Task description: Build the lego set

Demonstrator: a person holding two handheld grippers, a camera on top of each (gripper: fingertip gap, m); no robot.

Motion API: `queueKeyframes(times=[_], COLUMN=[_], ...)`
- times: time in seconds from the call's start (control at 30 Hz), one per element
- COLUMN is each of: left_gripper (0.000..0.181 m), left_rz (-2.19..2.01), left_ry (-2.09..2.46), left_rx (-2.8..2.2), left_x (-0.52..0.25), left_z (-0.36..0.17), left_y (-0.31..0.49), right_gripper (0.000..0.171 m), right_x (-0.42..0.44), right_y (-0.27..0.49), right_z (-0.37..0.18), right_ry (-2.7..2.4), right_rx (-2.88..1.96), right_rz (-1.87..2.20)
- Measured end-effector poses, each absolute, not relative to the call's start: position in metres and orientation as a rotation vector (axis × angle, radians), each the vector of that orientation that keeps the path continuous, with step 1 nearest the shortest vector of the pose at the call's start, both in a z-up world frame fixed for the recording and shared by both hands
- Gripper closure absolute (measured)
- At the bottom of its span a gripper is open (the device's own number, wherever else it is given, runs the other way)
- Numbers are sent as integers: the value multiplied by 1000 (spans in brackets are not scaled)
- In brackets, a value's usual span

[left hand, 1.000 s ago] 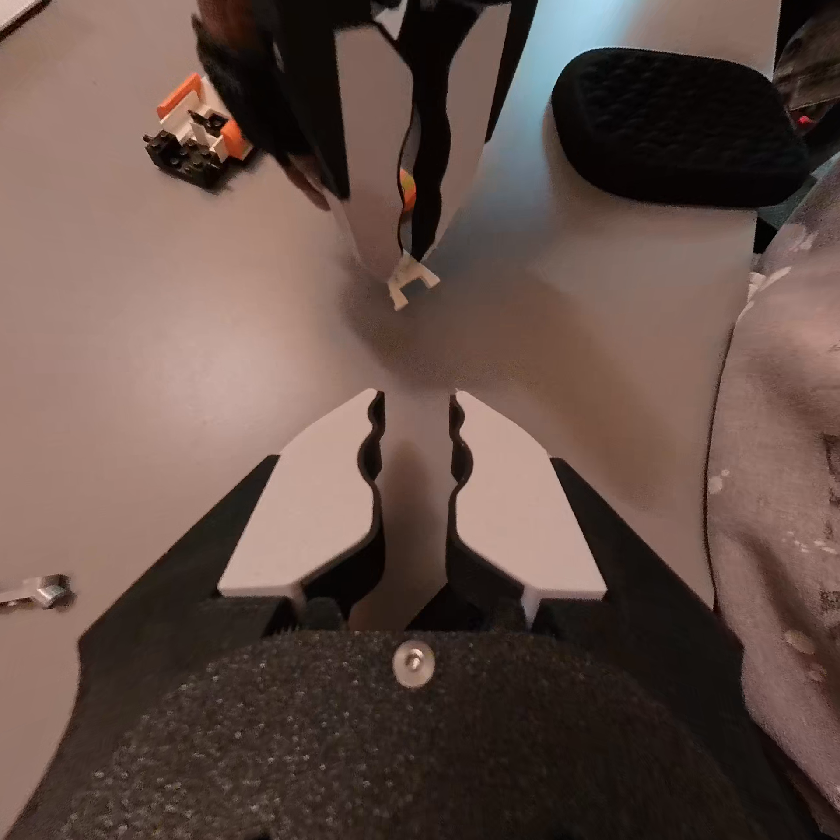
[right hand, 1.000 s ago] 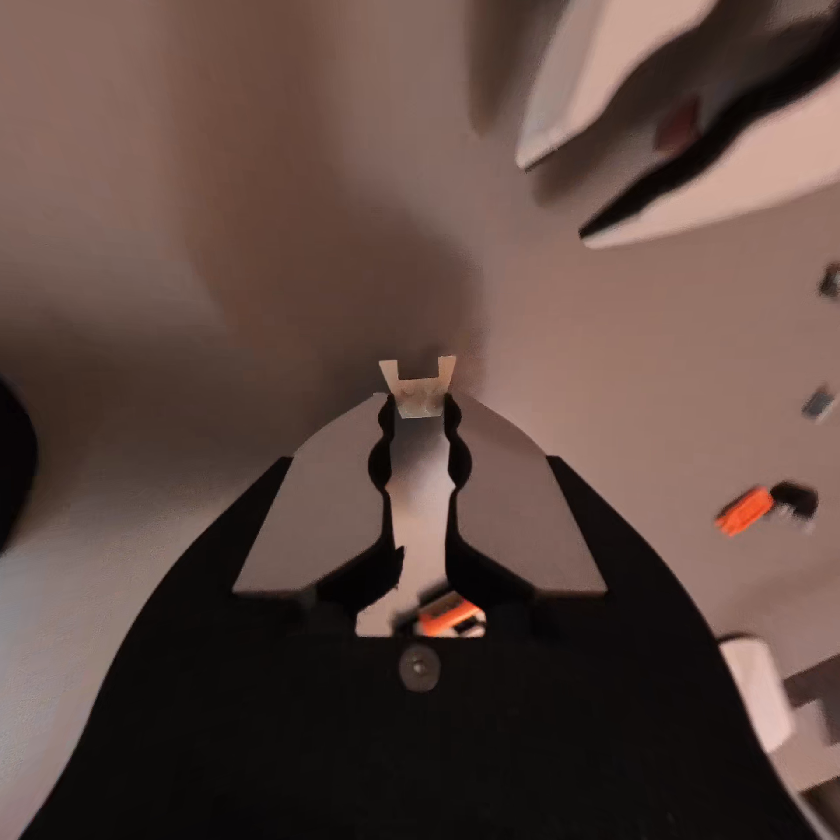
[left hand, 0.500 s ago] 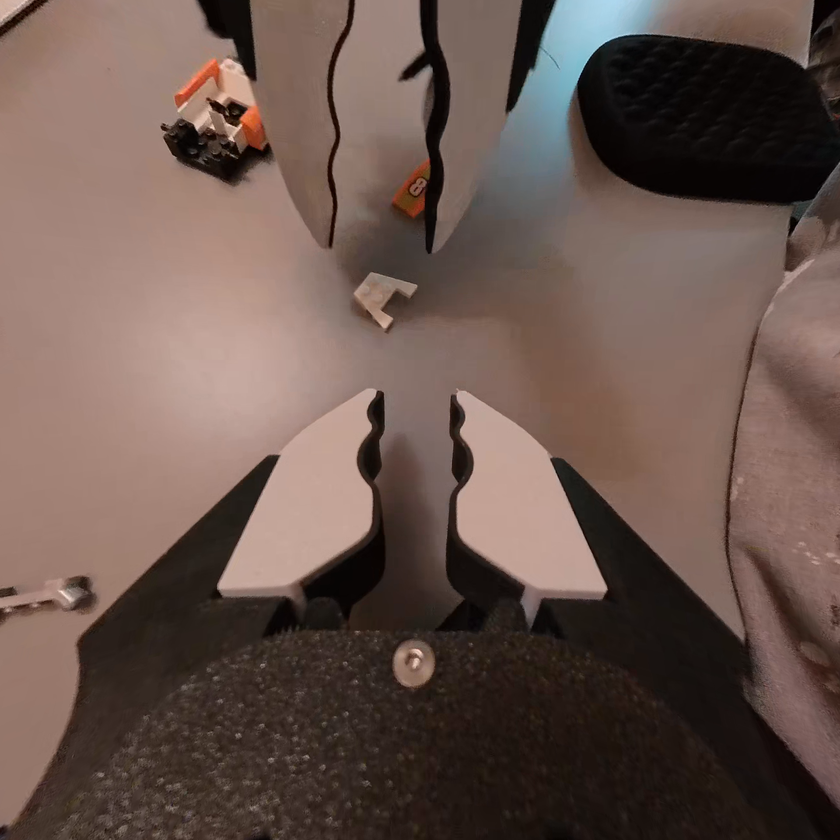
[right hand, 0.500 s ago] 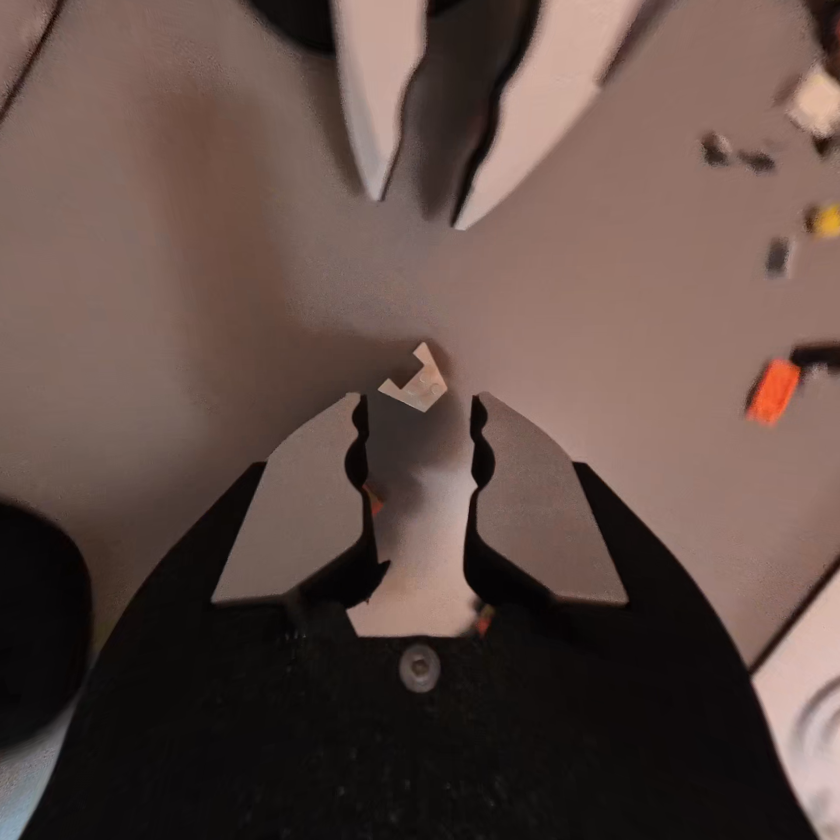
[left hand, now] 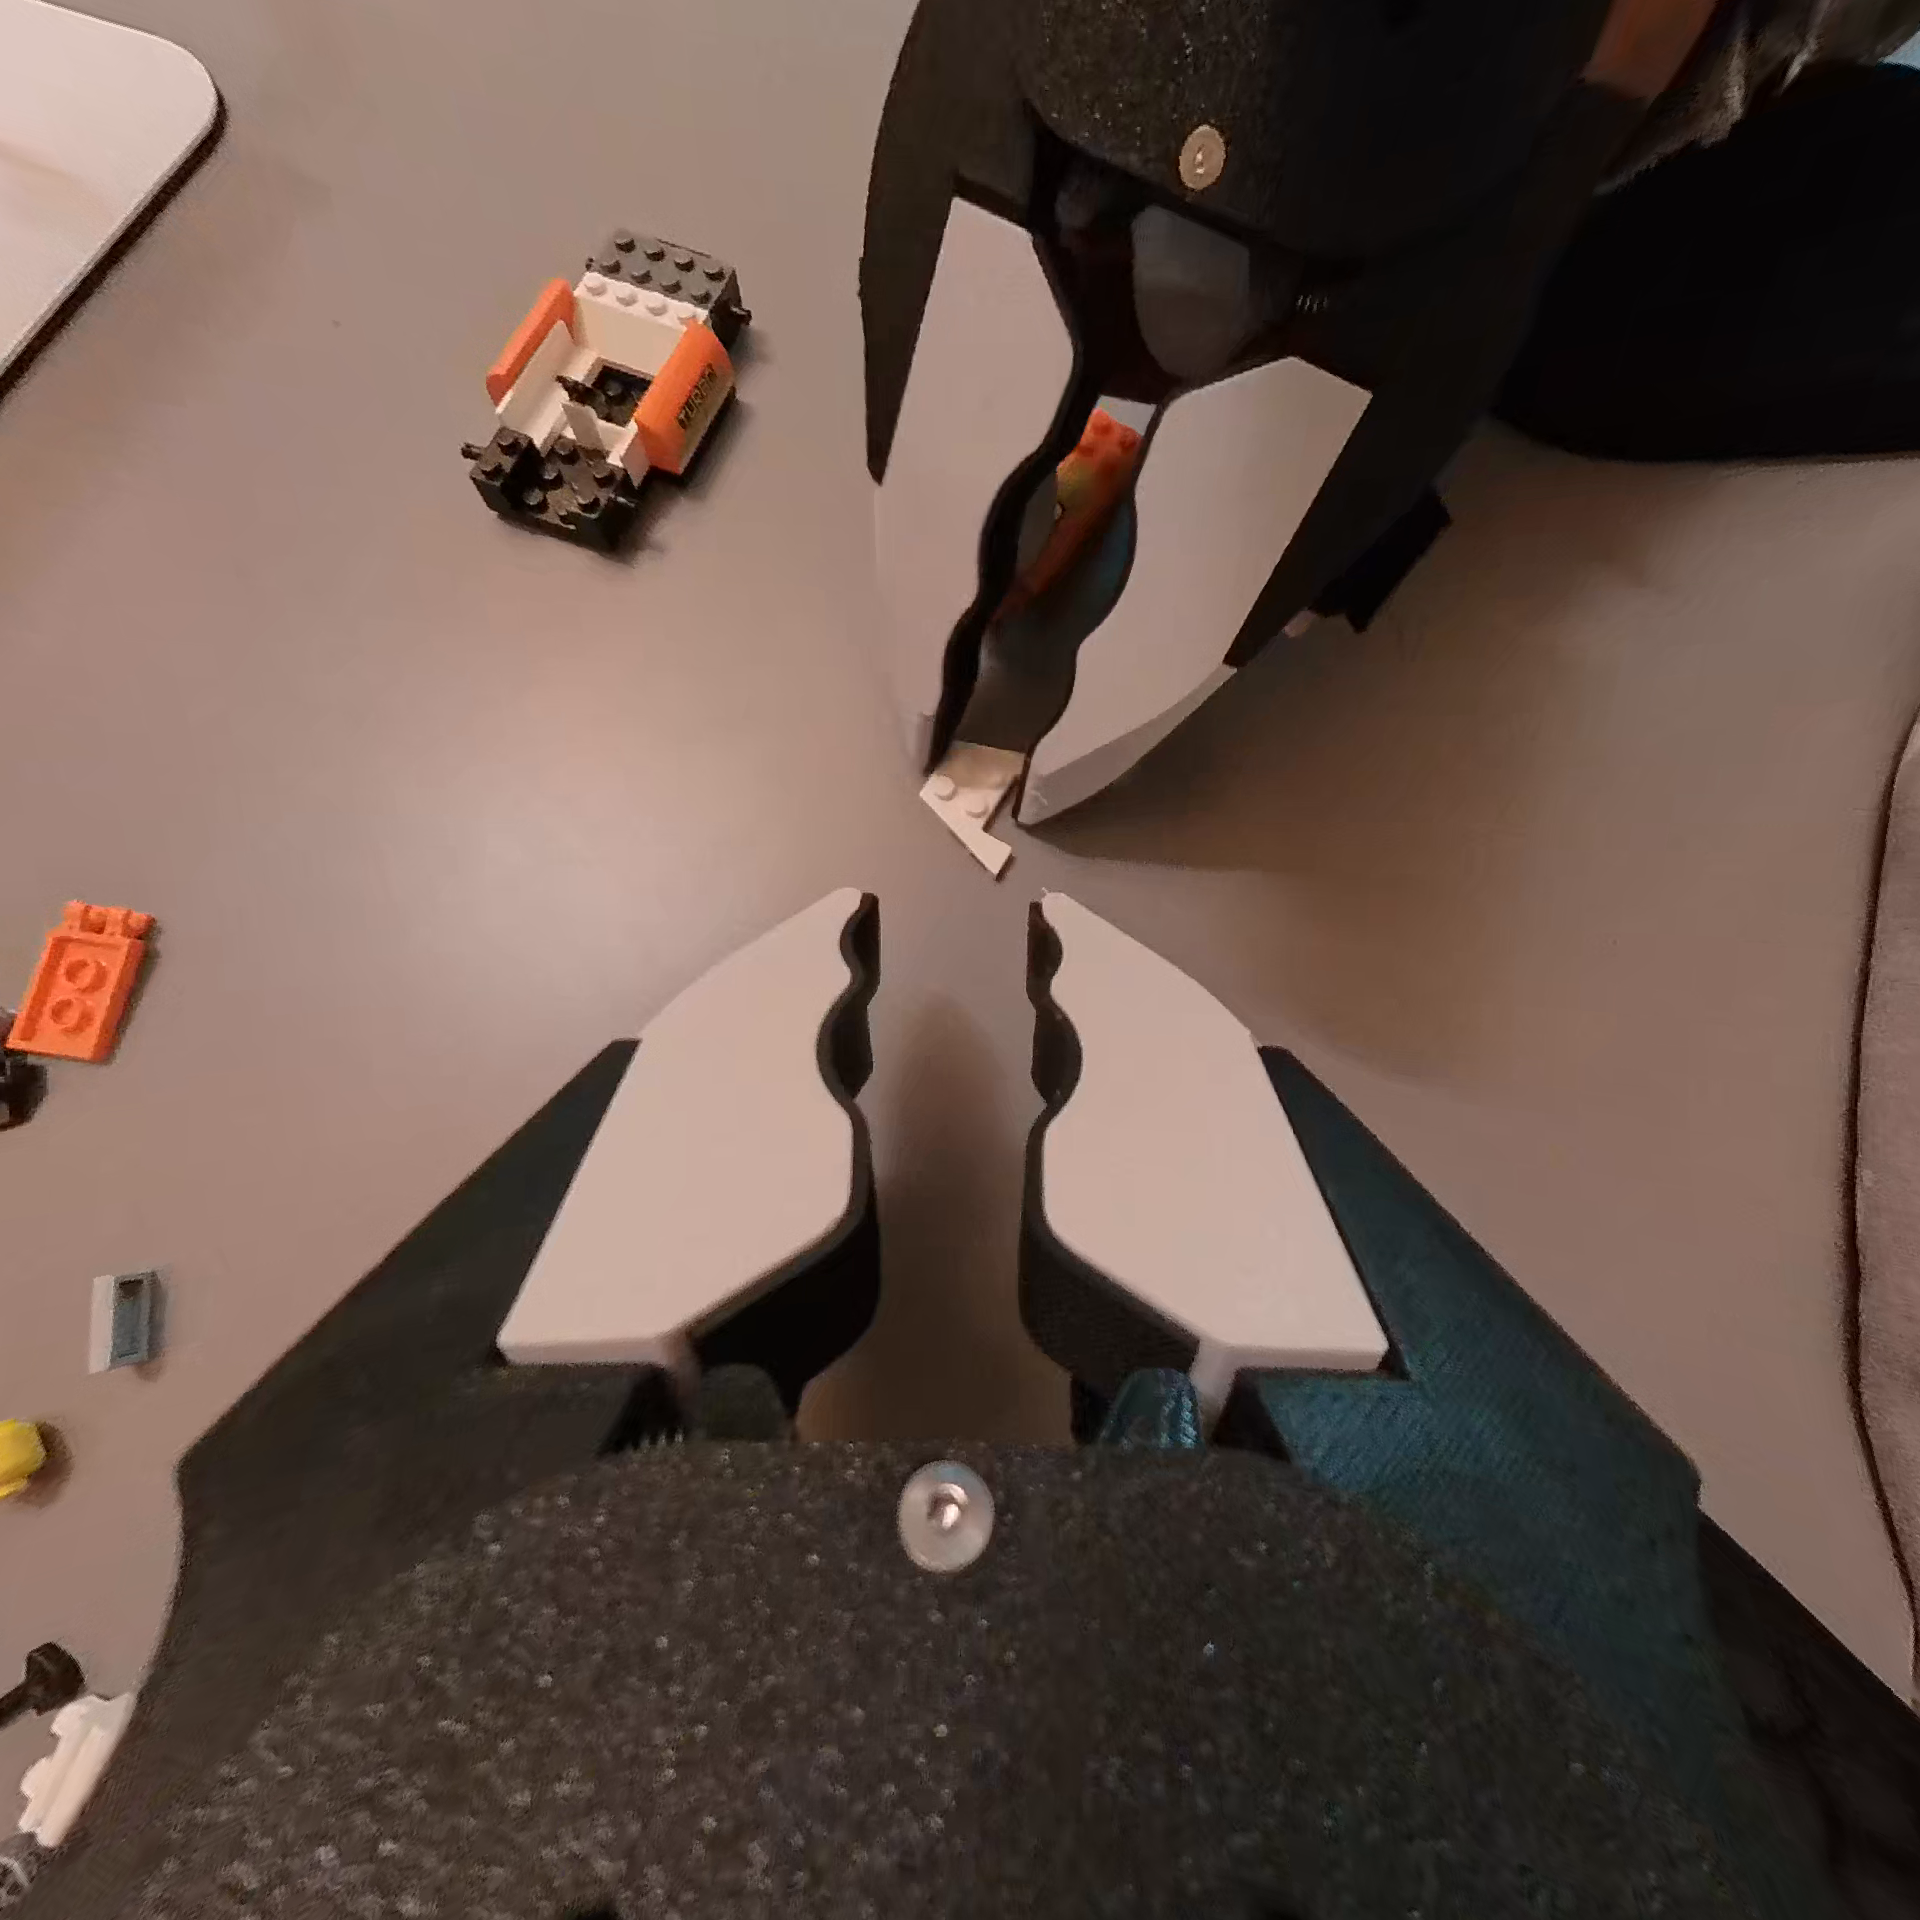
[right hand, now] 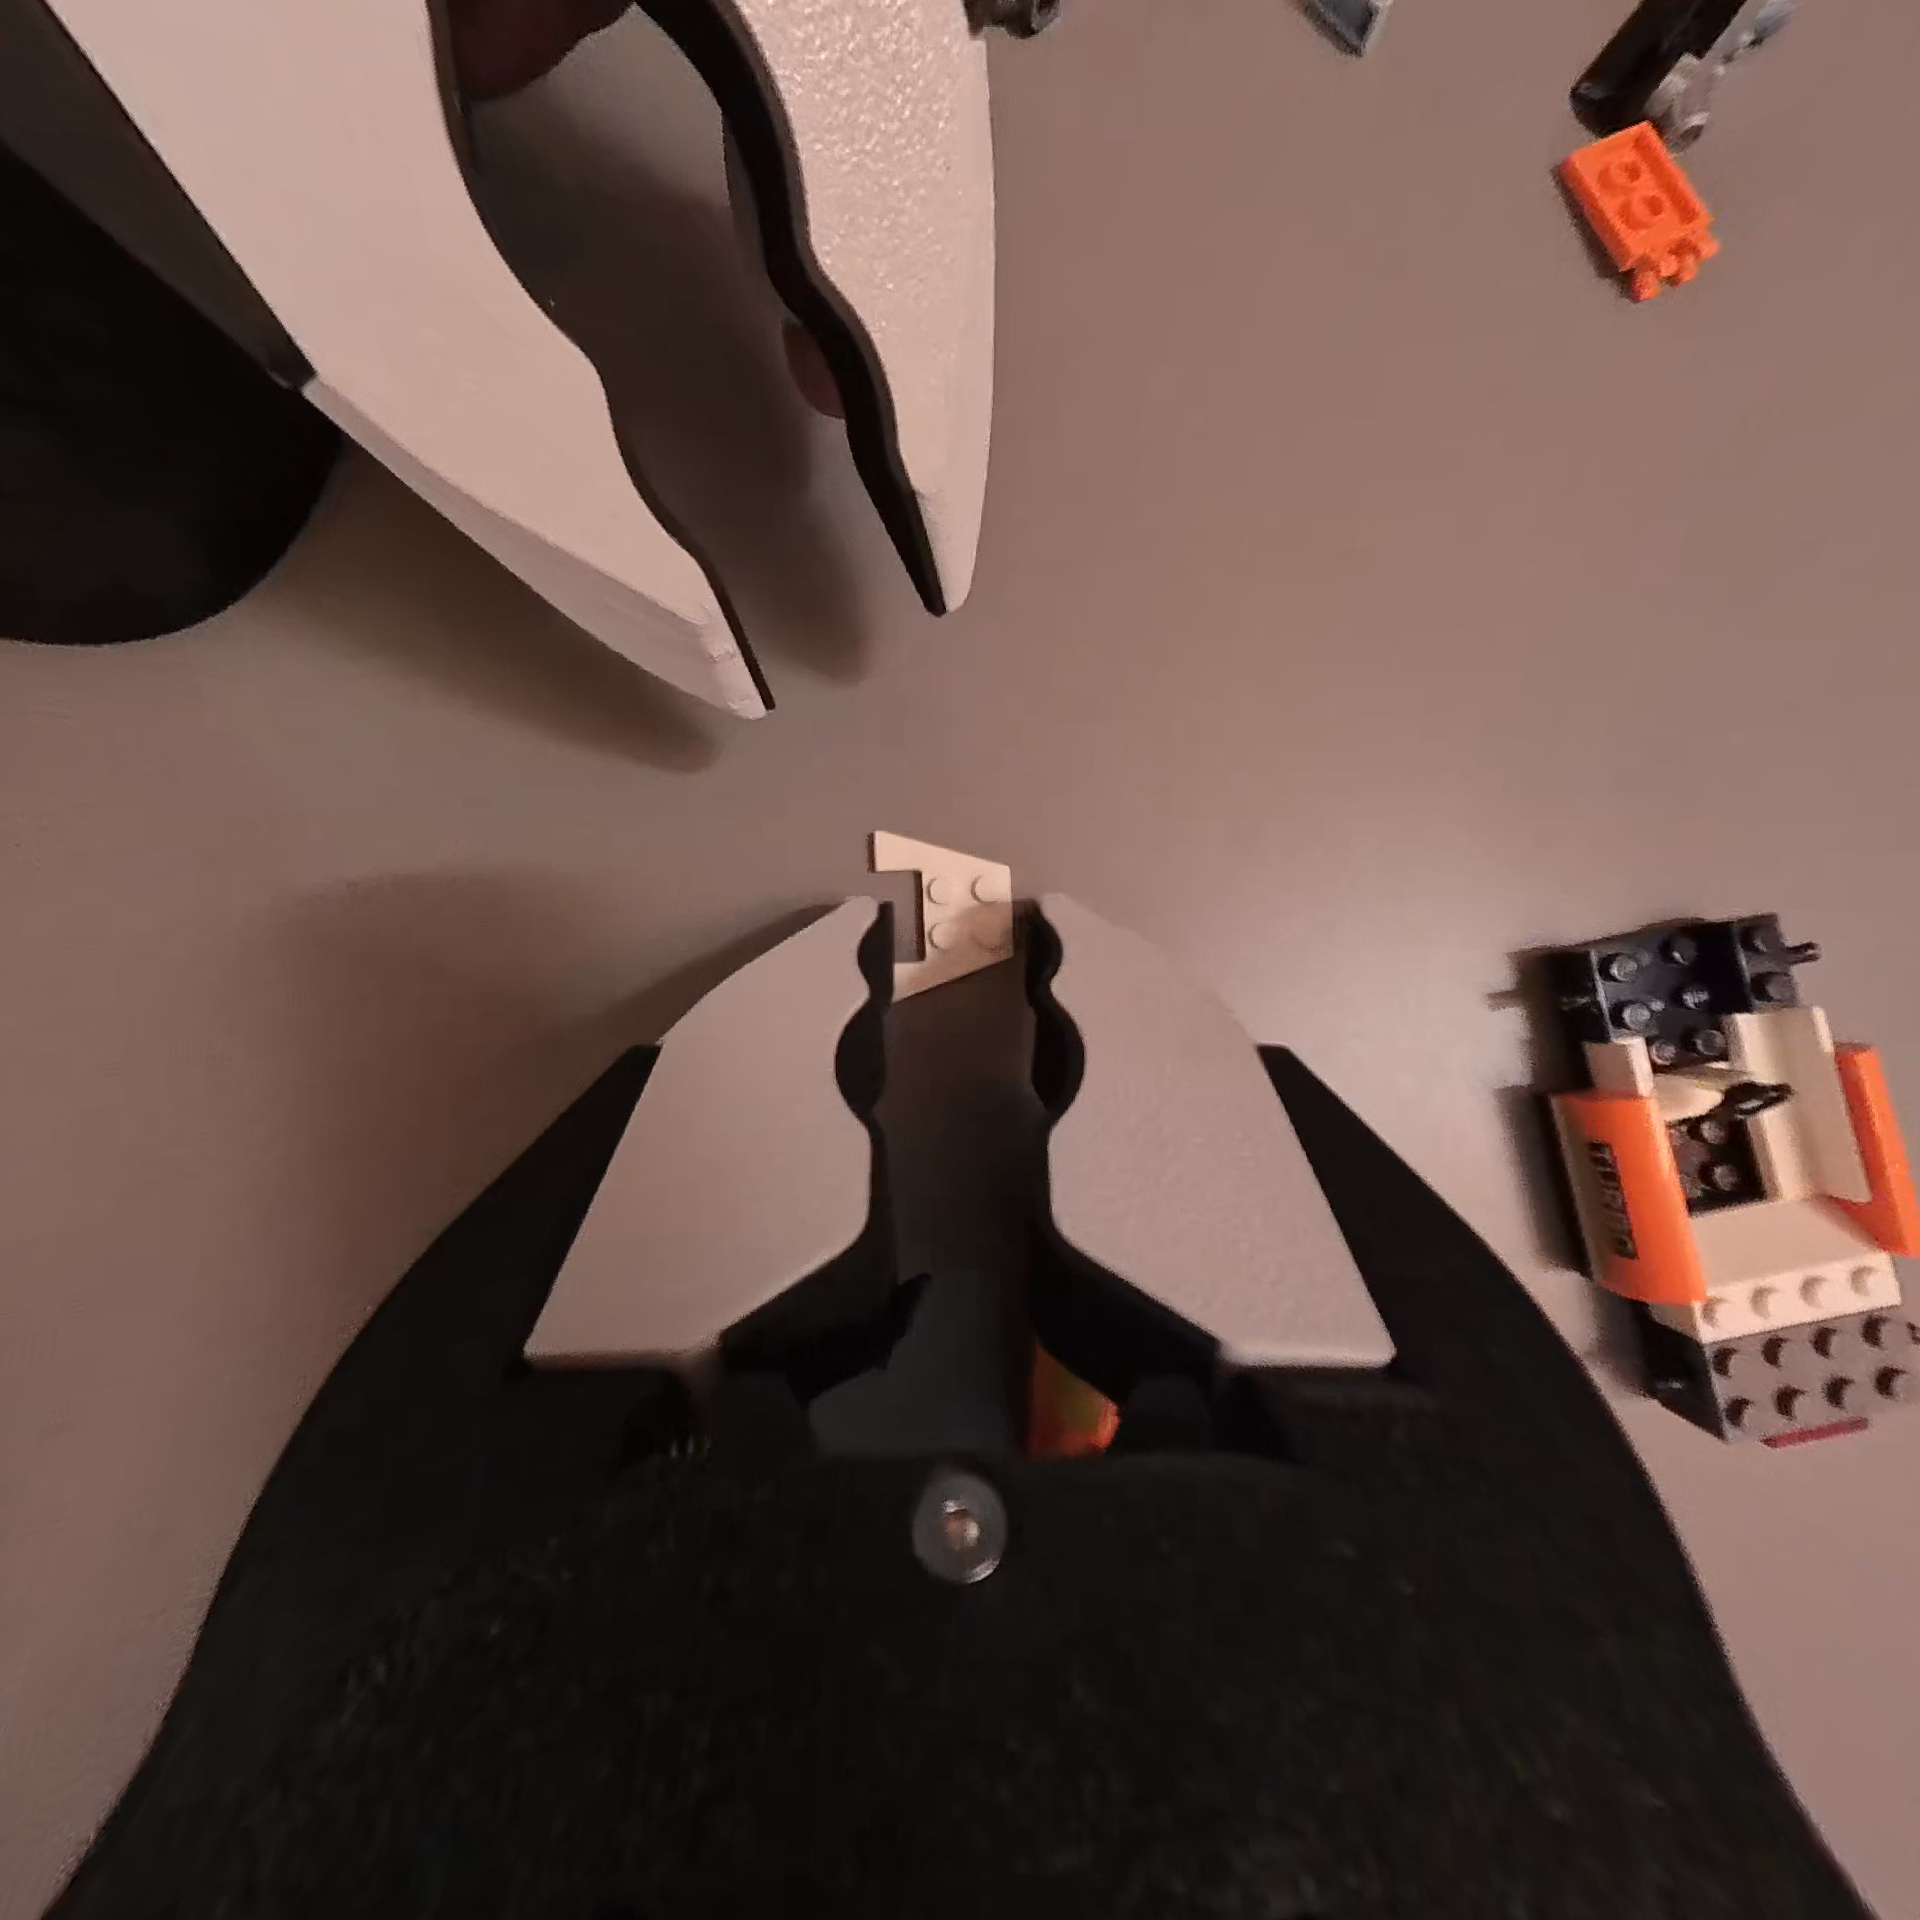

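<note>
- Left wrist cam: low over the grey table (left hand: 416, 779), steep down-forward look along its own fingers, facing the right gripper (left hand: 977, 774).
- Right wrist cam: mirrored, close, facing the left gripper (right hand: 847, 665).
- Overlap: white plate (left hand: 971, 800) (right hand: 951, 914), part-built car (left hand: 613, 379) (right hand: 1725, 1174), orange brick (left hand: 78, 987) (right hand: 1636, 208).

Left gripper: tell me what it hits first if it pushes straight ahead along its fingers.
Probably the white plate, lying on the table just past the open left gripper, slightly right of centre. The right gripper straddles it right behind. Depth is uncertain.
</note>
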State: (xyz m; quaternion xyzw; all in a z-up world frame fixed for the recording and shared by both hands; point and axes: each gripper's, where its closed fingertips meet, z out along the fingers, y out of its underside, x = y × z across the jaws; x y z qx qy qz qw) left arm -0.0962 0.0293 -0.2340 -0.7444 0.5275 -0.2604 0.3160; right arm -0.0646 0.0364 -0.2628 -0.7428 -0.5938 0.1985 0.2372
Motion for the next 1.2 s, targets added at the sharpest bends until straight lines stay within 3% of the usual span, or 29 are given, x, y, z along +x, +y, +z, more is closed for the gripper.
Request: queueKeyframes(times=[0.17,0.47,0.7,0.93,1.2], left_gripper=[155,156,157,158,155], left_rz=[-692,-674,-652,-698,-714], left_ry=[1358,1303,1275,1228,1378], left_rx=[-1970,-1992,-2011,-2017,-1948], left_x=[-99,-103,-109,-107,-92], left_z=[-234,-234,-240,-242,-246], left_y=[29,31,27,29,30], right_gripper=[156,156,156,152,140], right_x=[-60,-46,-48,-50,-30], right_y=[33,40,42,46,46], right_z=[-262,-249,-256,-260,-233], right_ry=[-1942,-2830,-3092,-3050,-2458], right_rx=[-1873,-744,-360,-431,-1328], right_rz=[505,341,378,411,500])
